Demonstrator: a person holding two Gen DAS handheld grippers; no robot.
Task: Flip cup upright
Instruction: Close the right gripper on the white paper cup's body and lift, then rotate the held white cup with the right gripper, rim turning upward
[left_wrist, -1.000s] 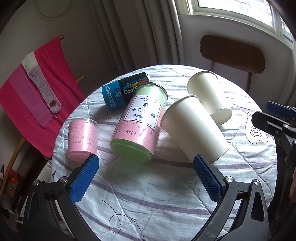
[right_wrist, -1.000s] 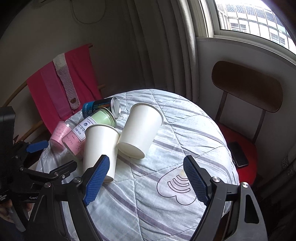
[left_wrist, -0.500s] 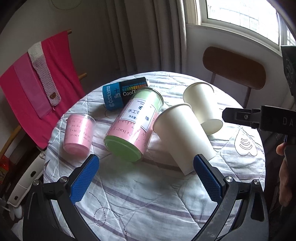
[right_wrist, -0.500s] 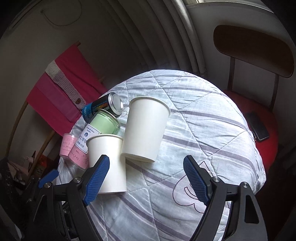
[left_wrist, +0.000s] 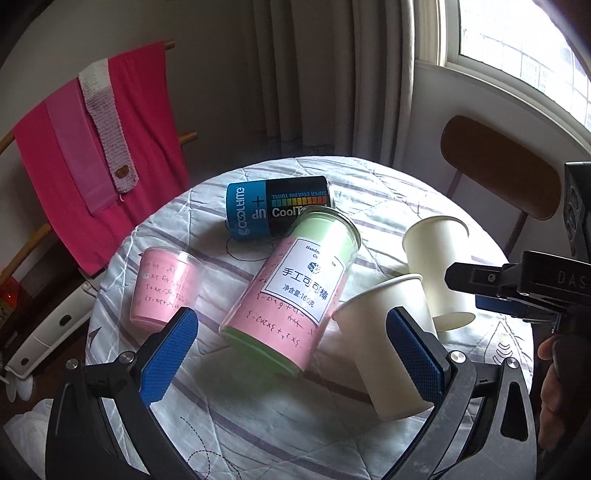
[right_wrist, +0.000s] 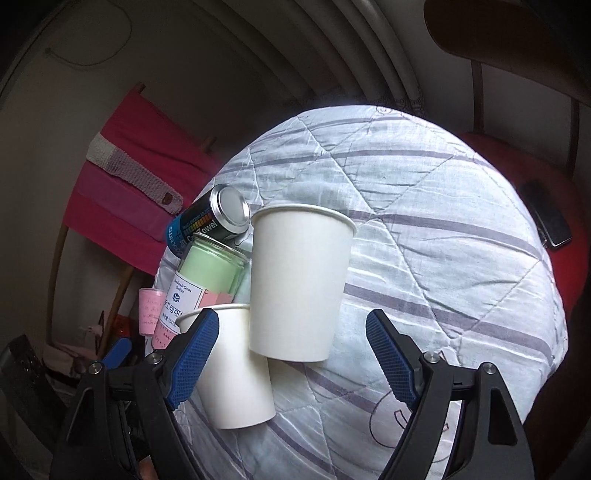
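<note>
Approach step. Both hand-held grippers, left (left_wrist: 291, 350) and right (right_wrist: 291, 354), gape empty. Far paper cup (right_wrist: 299, 280) lies on its side mid-desk (right_wrist: 443, 236), between right jaws; next: close, tip upright.

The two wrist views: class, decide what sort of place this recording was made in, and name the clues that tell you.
Most likely a room in a home. A small round table wears a quilted striped cloth, a wooden-backed chair stands beside it under a curtained window, and pink towels hang on a wooden rack.
</note>
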